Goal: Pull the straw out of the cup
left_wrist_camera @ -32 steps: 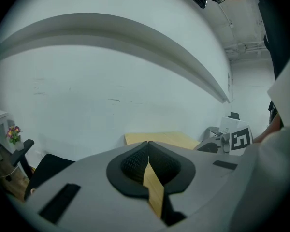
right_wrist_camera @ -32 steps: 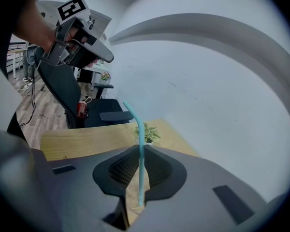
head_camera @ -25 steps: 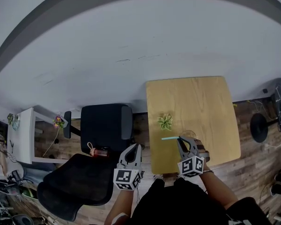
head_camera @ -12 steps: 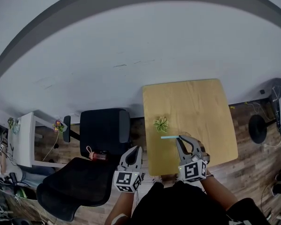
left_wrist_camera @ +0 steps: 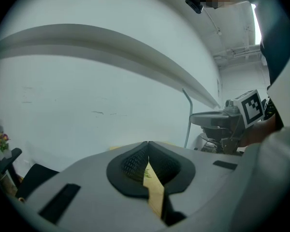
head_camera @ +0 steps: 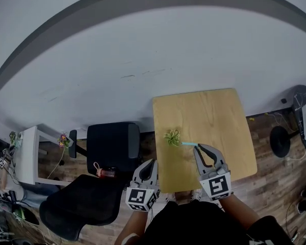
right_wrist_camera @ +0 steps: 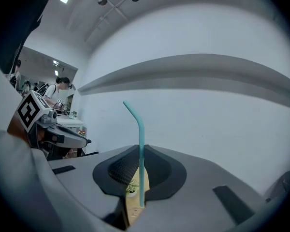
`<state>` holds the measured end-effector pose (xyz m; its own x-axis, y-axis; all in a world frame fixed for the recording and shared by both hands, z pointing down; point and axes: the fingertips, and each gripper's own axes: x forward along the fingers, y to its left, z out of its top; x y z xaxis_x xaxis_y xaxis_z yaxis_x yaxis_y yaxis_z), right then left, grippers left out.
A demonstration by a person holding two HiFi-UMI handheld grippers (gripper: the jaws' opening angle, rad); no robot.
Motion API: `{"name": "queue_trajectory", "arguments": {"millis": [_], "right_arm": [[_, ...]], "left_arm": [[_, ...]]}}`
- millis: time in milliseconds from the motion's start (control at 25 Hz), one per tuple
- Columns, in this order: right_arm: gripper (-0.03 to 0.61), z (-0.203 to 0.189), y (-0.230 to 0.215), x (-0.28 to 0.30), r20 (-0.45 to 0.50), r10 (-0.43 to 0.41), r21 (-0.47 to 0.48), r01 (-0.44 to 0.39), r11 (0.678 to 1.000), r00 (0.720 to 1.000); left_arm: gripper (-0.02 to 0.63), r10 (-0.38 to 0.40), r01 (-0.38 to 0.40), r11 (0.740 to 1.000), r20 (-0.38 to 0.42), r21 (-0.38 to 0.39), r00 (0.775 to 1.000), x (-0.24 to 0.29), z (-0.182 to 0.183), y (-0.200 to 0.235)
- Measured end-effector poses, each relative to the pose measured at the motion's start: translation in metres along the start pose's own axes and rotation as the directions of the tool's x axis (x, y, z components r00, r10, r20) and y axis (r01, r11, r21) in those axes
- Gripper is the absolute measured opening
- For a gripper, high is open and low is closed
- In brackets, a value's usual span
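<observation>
The straw (right_wrist_camera: 140,129) stands clamped between the fingers of the right gripper (right_wrist_camera: 140,148), its bent top above them; only the head view shows both grippers side by side, pointing forward; the left gripper (left_wrist_camera: 148,144) has its fingers pressed together, empty.

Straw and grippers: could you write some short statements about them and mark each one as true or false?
1. The right gripper is shut on the straw. True.
2. The straw is red. False: it is light blue.
3. The left gripper holds the plant. False: its jaws are shut on nothing, and the plant stands on the table.
4. The top of the straw is bent. True.
5. In the head view, a black chair stands left of the table. True.
</observation>
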<state>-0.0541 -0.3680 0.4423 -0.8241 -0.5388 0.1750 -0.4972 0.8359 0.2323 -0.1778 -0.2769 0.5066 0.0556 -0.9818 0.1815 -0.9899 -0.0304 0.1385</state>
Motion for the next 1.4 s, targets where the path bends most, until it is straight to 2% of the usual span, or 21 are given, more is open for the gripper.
{"name": "queue_trajectory", "arguments": {"millis": [320,480,560,760,920,1120,1400], "right_arm": [[0.051,0.017,-0.017,-0.013,0.058,-0.024,0.098,0.018,0.995,0.998],[0.051,0.017,-0.023,-0.018,0.048,-0.029,0.136,0.022,0.990,0.998],[0.051,0.009,-0.025,-0.022,0.012,-0.034,0.159,0.032,0.987,0.999],[0.049,0.006,-0.027,-0.027,0.037,-0.039,0.173,0.032,0.984,0.999],[0.047,0.003,-0.031,-0.032,0.003,-0.050,0.176,0.049,0.983,0.999],[0.046,0.002,-0.037,-0.035,0.021,-0.066,0.170,0.061,0.984,0.998],[0.046,0.003,-0.034,-0.037,0.034,-0.068,0.175,0.061,0.983,0.997]], "left_arm": [[0.020,-0.011,0.010,1.000,0.018,0.029,1.000,0.000,0.014,-0.012],[0.020,-0.045,0.043,0.990,0.013,0.133,0.999,0.002,0.017,-0.033],[0.020,-0.058,0.055,0.987,0.016,0.152,0.998,0.001,0.019,-0.043],[0.020,-0.064,0.060,0.987,0.019,0.151,0.998,-0.003,0.019,-0.050],[0.020,-0.056,0.054,0.988,0.014,0.142,0.998,-0.004,0.019,-0.050],[0.020,-0.064,0.060,0.987,0.022,0.151,0.998,-0.003,0.023,-0.056],[0.019,-0.039,0.037,0.988,0.012,0.148,0.999,-0.011,0.019,-0.045]]}}
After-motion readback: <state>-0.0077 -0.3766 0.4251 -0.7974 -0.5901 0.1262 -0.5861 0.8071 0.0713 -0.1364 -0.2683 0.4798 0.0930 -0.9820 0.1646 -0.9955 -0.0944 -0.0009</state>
